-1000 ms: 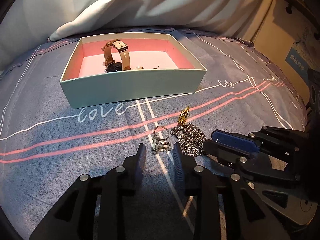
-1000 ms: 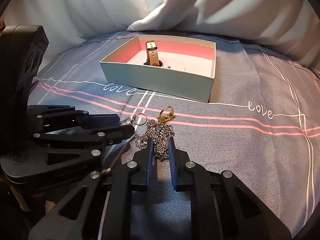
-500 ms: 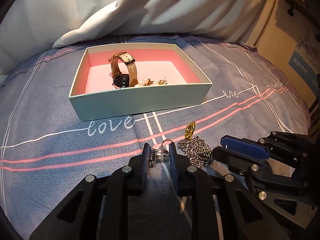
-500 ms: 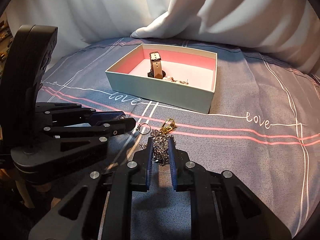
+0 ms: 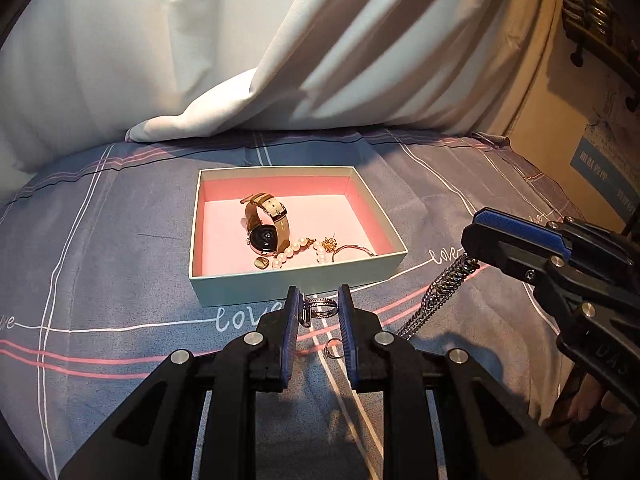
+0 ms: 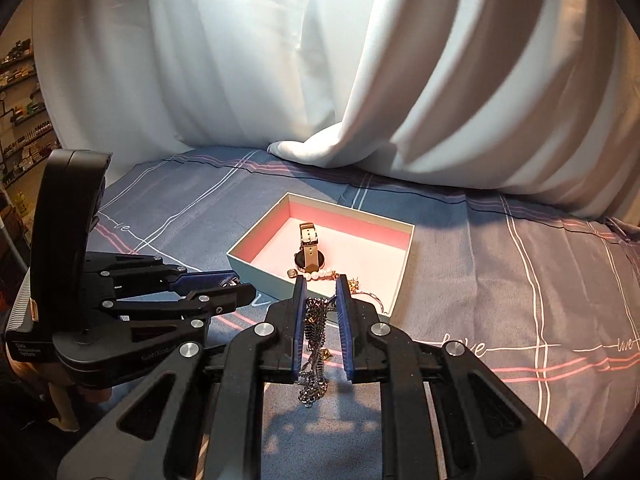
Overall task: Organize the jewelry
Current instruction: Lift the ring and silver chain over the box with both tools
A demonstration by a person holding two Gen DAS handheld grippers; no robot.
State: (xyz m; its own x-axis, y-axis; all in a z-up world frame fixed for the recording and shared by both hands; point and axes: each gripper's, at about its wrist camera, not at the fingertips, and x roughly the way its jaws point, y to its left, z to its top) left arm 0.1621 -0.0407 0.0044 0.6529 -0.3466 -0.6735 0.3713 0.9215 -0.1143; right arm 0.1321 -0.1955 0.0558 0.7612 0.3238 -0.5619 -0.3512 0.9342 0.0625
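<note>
The open box (image 5: 296, 286) sits on the grey bedcover (image 5: 120, 272), pink inside. In it, from the left: a watch (image 5: 266, 226) with a tan strap, a small gold piece (image 5: 262, 263), a string of pearls (image 5: 292, 250), a gold flower earring (image 5: 329, 244), a thin bangle (image 5: 352, 249). Just in front, the left gripper (image 5: 319, 308) pinches a silver ring (image 5: 318, 305); a second ring (image 5: 332, 349) lies on the cover below. To the right, the right gripper (image 6: 321, 296) clamps a silver chain (image 6: 314, 344), which dangles clear.
</note>
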